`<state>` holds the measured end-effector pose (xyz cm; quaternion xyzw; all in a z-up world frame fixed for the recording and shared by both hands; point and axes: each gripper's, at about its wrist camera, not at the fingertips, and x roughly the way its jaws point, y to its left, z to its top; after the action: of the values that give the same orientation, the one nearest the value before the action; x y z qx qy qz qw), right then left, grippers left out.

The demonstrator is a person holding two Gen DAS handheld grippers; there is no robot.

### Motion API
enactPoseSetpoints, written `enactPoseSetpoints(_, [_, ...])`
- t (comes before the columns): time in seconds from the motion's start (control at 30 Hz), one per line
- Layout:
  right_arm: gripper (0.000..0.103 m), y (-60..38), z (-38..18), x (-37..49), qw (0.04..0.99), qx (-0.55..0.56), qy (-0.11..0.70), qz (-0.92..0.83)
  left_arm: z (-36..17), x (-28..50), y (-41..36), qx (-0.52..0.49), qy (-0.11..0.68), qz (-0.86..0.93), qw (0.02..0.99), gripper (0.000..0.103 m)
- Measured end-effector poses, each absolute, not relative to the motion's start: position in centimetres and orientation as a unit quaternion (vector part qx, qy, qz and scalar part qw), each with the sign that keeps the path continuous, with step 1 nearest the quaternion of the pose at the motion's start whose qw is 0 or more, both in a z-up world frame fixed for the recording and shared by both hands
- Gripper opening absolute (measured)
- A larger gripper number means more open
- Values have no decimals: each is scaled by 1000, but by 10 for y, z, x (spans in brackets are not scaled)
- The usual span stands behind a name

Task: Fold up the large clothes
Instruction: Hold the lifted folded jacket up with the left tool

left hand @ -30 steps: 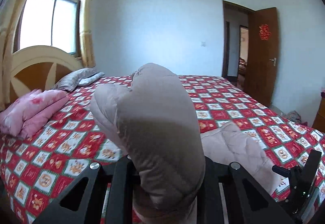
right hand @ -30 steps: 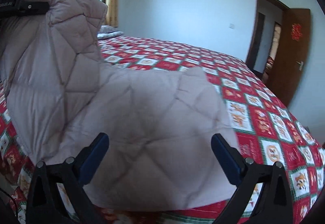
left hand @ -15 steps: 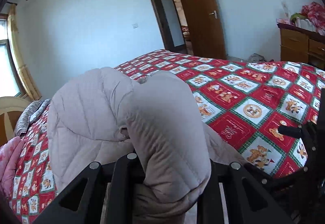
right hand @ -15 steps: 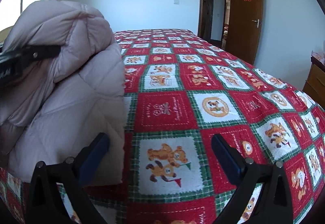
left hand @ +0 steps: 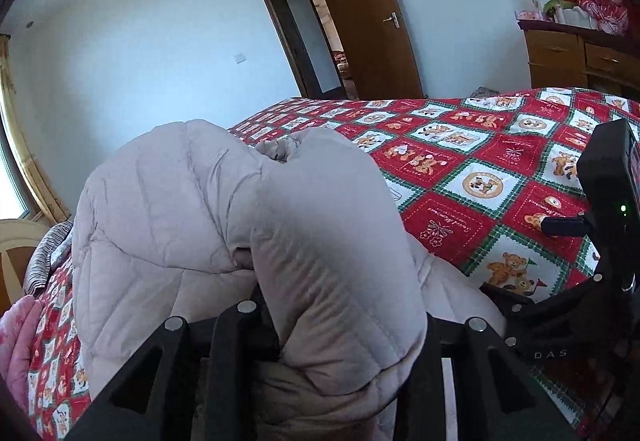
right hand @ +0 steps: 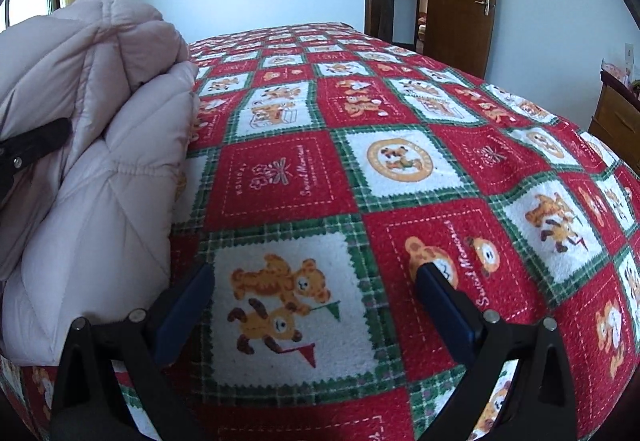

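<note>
The coat (left hand: 224, 225), a pale quilted puffer, lies bunched on the near left part of the bed (right hand: 400, 161), with one thick fold standing up between the fingers of the left tongs (left hand: 332, 325). Those tongs are opening, the padded fold still between them and bulging over both fingers. The right tongs (right hand: 316, 305) stand wide apart with nothing in them, over the bare bedspread just beside the coat's edge. The coat looks light for its bulk, soft and springy: the filling should puff back after a squeeze, so a fold will likely want pressing flat to stay. The shell looks smooth and may slide on itself or out of a shallow pinch. Best hold is probably at a stitched seam or hem edge, where the padding is thinner, rather than on a fat quilted panel.
</note>
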<state>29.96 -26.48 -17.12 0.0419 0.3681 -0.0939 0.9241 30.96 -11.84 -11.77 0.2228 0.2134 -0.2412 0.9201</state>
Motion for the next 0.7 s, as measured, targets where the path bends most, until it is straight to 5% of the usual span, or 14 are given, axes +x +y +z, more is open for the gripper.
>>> enactPoseSetpoints(0.6, [103, -261, -175, 303, 920, 24, 377, -103, -118, 309, -115, 216, 220, -238, 921, 33])
enactPoseSetpoints(0.7, [103, -261, -176, 303, 921, 24, 376, -102, -114, 305, -117, 211, 223, -234, 922, 42])
